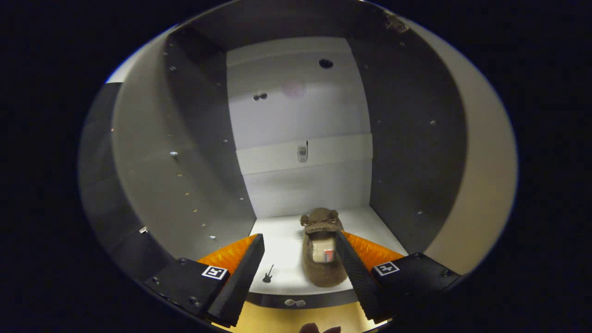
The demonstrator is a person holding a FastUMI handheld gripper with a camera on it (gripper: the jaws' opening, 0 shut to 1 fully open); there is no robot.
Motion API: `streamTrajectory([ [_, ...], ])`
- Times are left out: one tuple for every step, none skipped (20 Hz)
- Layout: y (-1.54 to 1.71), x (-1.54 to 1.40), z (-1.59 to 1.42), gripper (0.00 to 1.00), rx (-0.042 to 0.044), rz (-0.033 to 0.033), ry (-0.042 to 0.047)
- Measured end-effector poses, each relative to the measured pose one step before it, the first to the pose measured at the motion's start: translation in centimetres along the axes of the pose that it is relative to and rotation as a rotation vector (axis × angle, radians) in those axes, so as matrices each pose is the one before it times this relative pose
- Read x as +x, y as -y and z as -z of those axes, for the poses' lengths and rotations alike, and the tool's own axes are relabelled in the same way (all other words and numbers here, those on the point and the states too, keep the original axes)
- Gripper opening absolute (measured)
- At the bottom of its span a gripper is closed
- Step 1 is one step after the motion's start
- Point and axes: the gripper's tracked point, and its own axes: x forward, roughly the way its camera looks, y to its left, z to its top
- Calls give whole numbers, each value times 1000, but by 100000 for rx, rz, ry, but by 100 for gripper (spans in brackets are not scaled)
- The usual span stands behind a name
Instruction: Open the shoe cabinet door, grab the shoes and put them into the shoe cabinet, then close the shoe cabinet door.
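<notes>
A brown fuzzy shoe (323,259) with a small bow at its toe lies on the white floor of the cabinet (286,120), toe toward the back wall, its heel near the front edge. On that back wall sit a pale crossbar with a small metal fitting (302,152) and a few dark holes, while a tiny dark mark (268,274) shows on the floor left of the shoe. The tongs (299,259) reach into the cabinet mouth spread wide and gripping nothing, the shoe between them close against the right finger.
</notes>
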Motion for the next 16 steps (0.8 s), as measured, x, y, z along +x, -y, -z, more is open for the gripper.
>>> streamTrajectory([
  [-266,-2456,-284,98,-1531,-948,2675],
  [-174,-2605,-169,98,-1487,-1132,2463],
  [-240,-2775,-359,98,-1063,-1038,2525],
  [-144,-2615,-253,98,-656,-1457,1796],
  [-216,-2558,-214,98,-850,-1164,1981],
  [-429,-2245,-170,98,-928,-1590,1419],
  [-48,-1724,-88,98,-1970,-665,1163],
  [38,-2291,-223,98,-3174,-646,1870],
  [40,-2023,-309,98,-1981,-384,1370],
  [-149,-2044,-364,98,-898,-1262,951],
  [25,-1910,-353,97,-373,-426,364],
  [-33,-1812,-185,97,375,-980,127],
  [333,-1673,84,97,246,-918,34],
  [81,-1644,-278,97,26,-1267,352],
  [447,-1663,-407,97,864,-1052,390],
  [399,-1637,-388,97,1169,-704,537],
])
